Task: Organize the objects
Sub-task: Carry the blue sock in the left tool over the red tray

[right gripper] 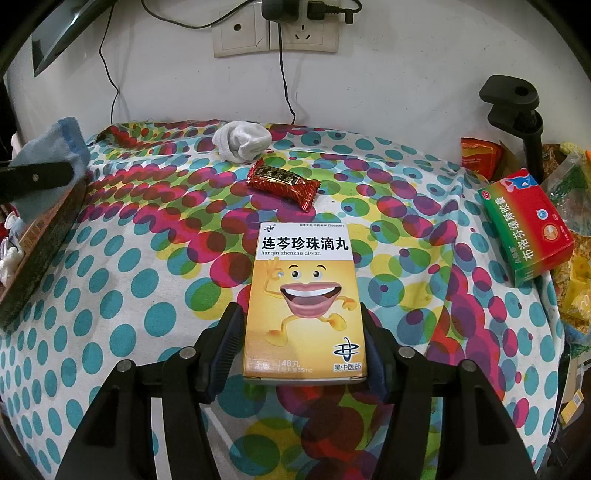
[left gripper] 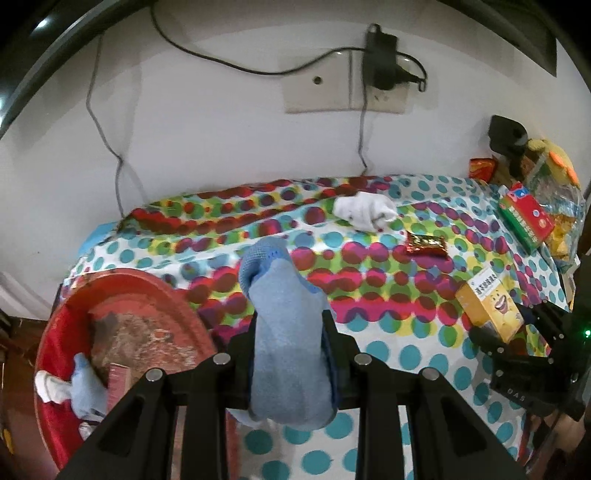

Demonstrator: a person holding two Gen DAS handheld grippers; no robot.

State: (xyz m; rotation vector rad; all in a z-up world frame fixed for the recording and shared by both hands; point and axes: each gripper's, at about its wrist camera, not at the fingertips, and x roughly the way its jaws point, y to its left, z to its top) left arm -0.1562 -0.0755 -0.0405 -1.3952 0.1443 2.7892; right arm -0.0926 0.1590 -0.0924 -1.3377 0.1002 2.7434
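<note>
My left gripper point(left gripper: 291, 317) is shut on a light blue sock point(left gripper: 288, 332) and holds it above the dotted tablecloth point(left gripper: 388, 354), just right of a red basin point(left gripper: 147, 291). Inside the basin lie a white sock point(left gripper: 48, 384), another blue sock point(left gripper: 85, 384) and a small red box point(left gripper: 118, 376). My right gripper point(right gripper: 299, 310) is shut on a yellow medicine box point(right gripper: 304, 295) with a cartoon mouth, its pads against both long sides. Beyond that box lie a red candy wrapper point(right gripper: 282, 182) and a balled white sock point(right gripper: 242, 142). The held blue sock point(right gripper: 55, 144) shows at the far left of the right wrist view.
A red-and-green medicine box point(right gripper: 528, 225) leans at the table's right edge beside snack bags and an orange packet point(right gripper: 476, 151). A black clamp stand point(right gripper: 517, 107) rises at the back right. Wall sockets with plugged cables point(right gripper: 280, 33) sit behind the table.
</note>
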